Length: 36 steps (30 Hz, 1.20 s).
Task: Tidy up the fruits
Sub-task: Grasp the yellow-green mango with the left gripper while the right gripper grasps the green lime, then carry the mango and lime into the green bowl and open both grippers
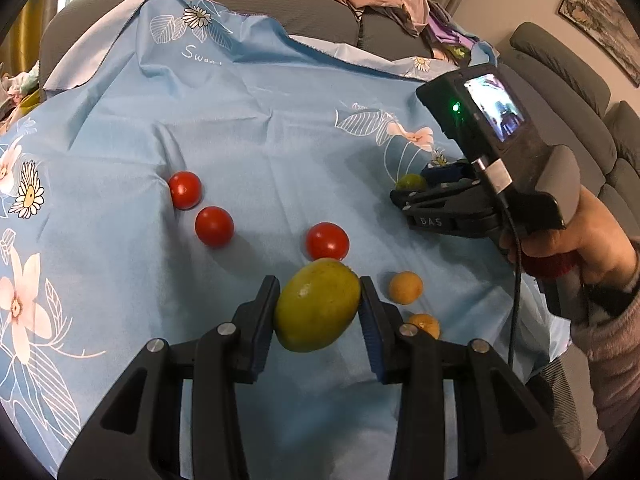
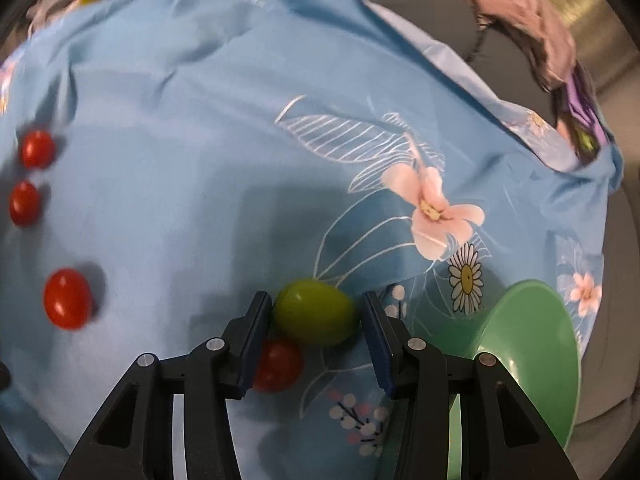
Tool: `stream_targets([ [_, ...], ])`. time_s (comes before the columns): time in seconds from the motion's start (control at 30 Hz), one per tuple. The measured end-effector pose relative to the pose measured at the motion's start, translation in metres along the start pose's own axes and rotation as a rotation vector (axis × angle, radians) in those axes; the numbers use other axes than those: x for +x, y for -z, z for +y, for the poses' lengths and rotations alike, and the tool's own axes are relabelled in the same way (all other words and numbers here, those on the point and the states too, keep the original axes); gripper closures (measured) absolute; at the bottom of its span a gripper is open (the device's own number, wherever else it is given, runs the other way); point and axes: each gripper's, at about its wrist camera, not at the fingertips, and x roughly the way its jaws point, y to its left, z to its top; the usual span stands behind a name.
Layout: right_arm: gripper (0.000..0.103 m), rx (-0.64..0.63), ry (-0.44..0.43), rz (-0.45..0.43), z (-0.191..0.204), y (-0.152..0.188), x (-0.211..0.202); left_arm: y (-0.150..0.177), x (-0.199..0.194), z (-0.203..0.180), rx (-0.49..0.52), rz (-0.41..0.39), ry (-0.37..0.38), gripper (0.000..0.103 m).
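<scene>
Left wrist view: the left tool (image 1: 320, 304) is clamped on a yellow-green mango (image 1: 317, 305), both pads pressing its sides, above a light-blue floral cloth (image 1: 248, 128) spread over the surface. On the cloth lie three red tomatoes (image 1: 214, 226), and two small orange fruits (image 1: 405, 287) sit just right of the mango. Farther right, a hand (image 1: 576, 248) holds the right tool (image 1: 416, 190), with a small green fruit (image 1: 409, 181) at its tip.

Right wrist view: the right tool (image 2: 316, 316) grips a green fruit (image 2: 315, 311) between its pads. A red tomato (image 2: 280, 364) lies just below it on the cloth (image 2: 200, 120); three more tomatoes (image 2: 67, 298) sit far left. A green bowl (image 2: 532, 344) stands at the right.
</scene>
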Motion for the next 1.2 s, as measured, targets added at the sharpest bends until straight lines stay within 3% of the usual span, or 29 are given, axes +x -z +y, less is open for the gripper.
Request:
stream_targets([
  [0.17, 0.058, -0.06, -0.044, -0.009, -0.002, 0.005, -0.004, 0.0, -0.002, 0.001, -0.006, -0.005, 0.001, 0.064],
  [0.27, 0.058, -0.012, -0.073, -0.051, -0.006, 0.01, -0.011, 0.0, -0.003, 0.001, -0.003, -0.008, 0.0, 0.064],
  [0.57, 0.058, 0.08, -0.269, -0.251, -0.001, 0.029, -0.07, -0.008, -0.012, -0.011, 0.021, -0.017, -0.022, 0.064],
  [0.73, 0.058, 0.135, -0.338, -0.362, -0.018, 0.044, -0.102, -0.015, -0.019, -0.03, 0.059, -0.026, -0.046, 0.064],
  [0.93, 0.058, 0.219, -0.361, -0.428, -0.051, 0.074, -0.121, -0.025, -0.02, -0.066, 0.125, -0.039, -0.044, 0.064],
  [1.2, 0.058, 0.346, -0.338, -0.454, -0.097, 0.123, -0.126, -0.042, -0.012, -0.129, 0.248, -0.052, -0.004, 0.064],
])
